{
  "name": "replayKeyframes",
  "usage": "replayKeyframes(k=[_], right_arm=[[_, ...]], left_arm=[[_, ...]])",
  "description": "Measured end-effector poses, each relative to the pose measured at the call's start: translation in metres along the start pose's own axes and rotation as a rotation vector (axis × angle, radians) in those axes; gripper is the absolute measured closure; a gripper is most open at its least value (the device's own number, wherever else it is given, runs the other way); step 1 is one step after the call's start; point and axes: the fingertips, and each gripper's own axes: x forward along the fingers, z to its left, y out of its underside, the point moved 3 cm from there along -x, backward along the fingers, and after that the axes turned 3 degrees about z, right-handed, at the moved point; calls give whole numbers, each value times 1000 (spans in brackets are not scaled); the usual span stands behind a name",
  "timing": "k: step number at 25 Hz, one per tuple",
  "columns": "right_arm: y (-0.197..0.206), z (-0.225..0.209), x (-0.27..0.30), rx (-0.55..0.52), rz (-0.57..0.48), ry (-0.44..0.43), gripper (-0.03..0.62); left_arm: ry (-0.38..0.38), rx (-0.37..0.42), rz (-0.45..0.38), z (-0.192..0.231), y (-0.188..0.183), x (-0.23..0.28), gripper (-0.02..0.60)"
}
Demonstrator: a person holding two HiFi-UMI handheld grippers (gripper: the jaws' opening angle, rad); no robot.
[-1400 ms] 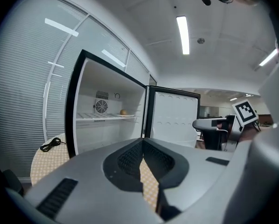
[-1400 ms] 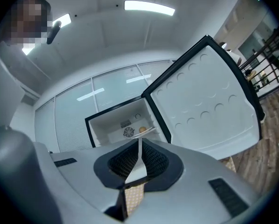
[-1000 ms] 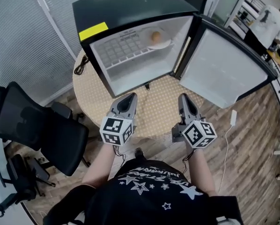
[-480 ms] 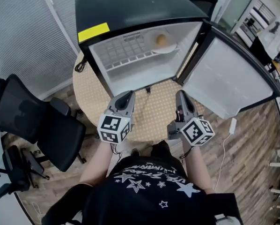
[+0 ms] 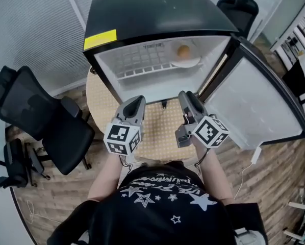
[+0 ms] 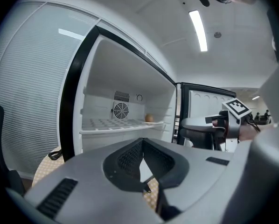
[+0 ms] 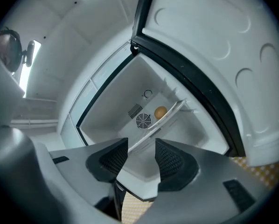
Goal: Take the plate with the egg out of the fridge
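A black mini fridge (image 5: 152, 9) stands open on a round table (image 5: 160, 131). On its white shelf at the back right lies a brown egg (image 5: 183, 50) on a white plate (image 5: 187, 63). The left gripper view shows the egg (image 6: 149, 118) and plate (image 6: 156, 122) far ahead, and so does the right gripper view: egg (image 7: 160, 112), plate (image 7: 173, 110). My left gripper (image 5: 138, 102) is shut and empty in front of the fridge's lower compartment. My right gripper (image 5: 185, 97) hovers beside it, its jaws opening with nothing between them, pointing into the fridge.
The fridge door (image 5: 254, 101) hangs wide open to the right of my right gripper. A black office chair (image 5: 40, 121) stands left of the table, a second one (image 5: 239, 6) behind the fridge. A white cable and plug (image 5: 255, 154) lie on the wooden floor.
Both grippers have moved forward, closer to the fridge opening, and sit nearer each other. The right gripper's jaws look wider apart than before.
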Motion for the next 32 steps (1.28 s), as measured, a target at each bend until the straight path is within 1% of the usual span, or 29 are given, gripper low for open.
replayKeyframes(k=[2,6,11,16,18,25,28,32], right_arm=[[-7,-1,9,51,-3,-28,403],[-19,-8,26,197,-17,-67,368],[-33,-25,43,374,-50,-67,365],[-42,-31,62,521,-85,-101,367],[-45,-35,68,574,-96,-94,367],[-56,-45,79,631,-128,-65,368],[-55,-48,82,634,-124,-61,375],[-50,-51,87,684,-117,-47,375]], left_arm=[[-20,-1,1,0,-1,3,574],[-59,-5,-6,3,-5,8,574],[-104,-2,-18,6,-10,14,574],[-142,-6,-23,11,-11,18,574],[-153,-6,-26,12,-12,20,574],[-175,-19,-30,19,-11,24,574],[-174,-24,-25,20,-8,26,574],[-172,-29,-21,22,-6,27,574]])
